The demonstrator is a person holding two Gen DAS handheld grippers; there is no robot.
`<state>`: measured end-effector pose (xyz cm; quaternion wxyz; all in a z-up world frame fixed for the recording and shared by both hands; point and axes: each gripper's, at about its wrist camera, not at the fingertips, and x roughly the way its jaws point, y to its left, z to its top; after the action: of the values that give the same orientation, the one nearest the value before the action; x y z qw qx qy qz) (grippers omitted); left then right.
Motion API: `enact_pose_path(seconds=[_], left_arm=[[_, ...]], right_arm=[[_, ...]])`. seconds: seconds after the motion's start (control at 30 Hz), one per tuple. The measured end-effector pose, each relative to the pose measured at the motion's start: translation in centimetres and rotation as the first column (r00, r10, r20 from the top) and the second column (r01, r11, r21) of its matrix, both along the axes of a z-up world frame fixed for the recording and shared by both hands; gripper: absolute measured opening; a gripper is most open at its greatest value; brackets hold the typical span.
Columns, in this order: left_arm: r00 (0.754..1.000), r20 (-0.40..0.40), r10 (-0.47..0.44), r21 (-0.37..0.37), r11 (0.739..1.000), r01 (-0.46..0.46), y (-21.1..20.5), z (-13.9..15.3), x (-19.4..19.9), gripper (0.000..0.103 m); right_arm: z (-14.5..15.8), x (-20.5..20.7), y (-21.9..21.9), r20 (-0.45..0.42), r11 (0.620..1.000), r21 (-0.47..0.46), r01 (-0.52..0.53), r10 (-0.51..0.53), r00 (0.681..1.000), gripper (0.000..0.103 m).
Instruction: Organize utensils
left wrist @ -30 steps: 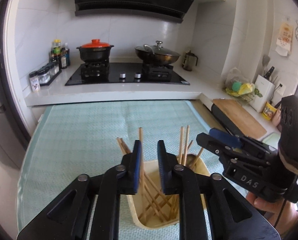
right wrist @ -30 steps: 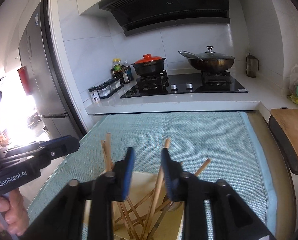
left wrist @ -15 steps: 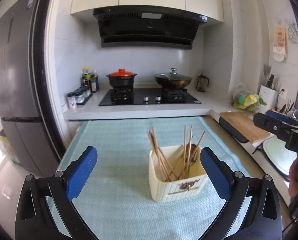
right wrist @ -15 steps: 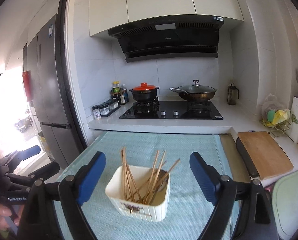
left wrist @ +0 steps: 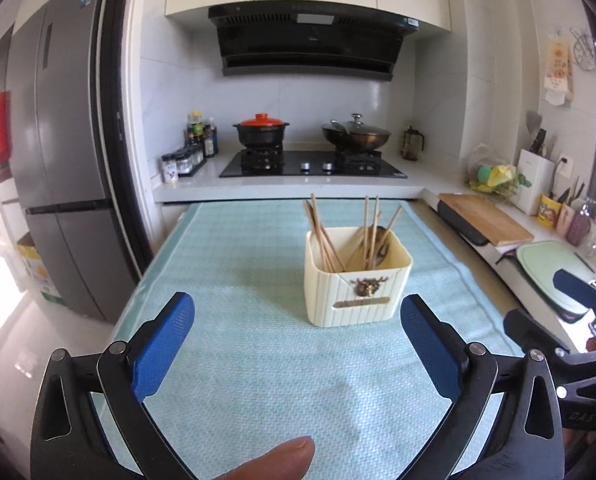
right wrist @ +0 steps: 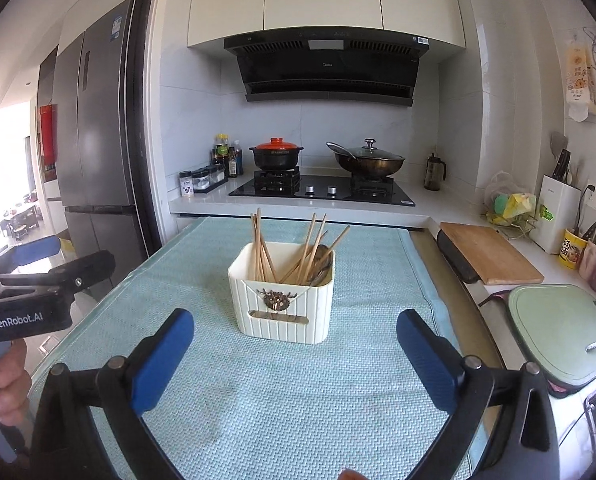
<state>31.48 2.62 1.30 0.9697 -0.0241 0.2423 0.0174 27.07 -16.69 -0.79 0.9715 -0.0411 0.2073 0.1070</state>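
Note:
A cream ribbed utensil holder (left wrist: 358, 280) (right wrist: 282, 304) stands on the pale green mat (left wrist: 238, 280) (right wrist: 378, 280). Several wooden chopsticks (left wrist: 322, 236) (right wrist: 260, 244) lean in it, beside a dark metal spoon (left wrist: 380, 240) (right wrist: 322, 260). My left gripper (left wrist: 297, 304) hangs open and empty, short of the holder and a little to its left. My right gripper (right wrist: 295, 318) faces the holder from the near side; its jaws are opening with nothing between them. Each gripper also shows at the edge of the other's view.
Behind the mat runs a counter with a black hob (right wrist: 322, 190), a red-lidded pot (right wrist: 276, 154) and a lidded wok (right wrist: 368, 160). A grey fridge (left wrist: 58, 180) stands left. A wooden board (right wrist: 490, 254) and a green board (right wrist: 558, 328) lie right.
Both grippers were narrowly closed around chopsticks over the holder. They have opened wide and drawn back toward me; the chopsticks stay in the holder.

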Motion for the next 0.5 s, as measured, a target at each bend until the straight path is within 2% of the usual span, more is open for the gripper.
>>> enact_pose_path(seconds=[0.27,0.5], left_arm=[[1.000,0.007,0.013,0.024,1.000,-0.013,-0.6,0.7,-1.6,0.103],[0.999,0.001,0.042,0.028,0.999,-0.042,-0.4,0.8,-1.9,0.103]], right_arm=[[2.7,-2.2,0.3,0.041,1.000,-0.008,0.002,-0.002,0.999,0.103],[2.9,-2.2,0.4,0.037,1.000,0.009,0.002,-0.002,0.999,0.103]])
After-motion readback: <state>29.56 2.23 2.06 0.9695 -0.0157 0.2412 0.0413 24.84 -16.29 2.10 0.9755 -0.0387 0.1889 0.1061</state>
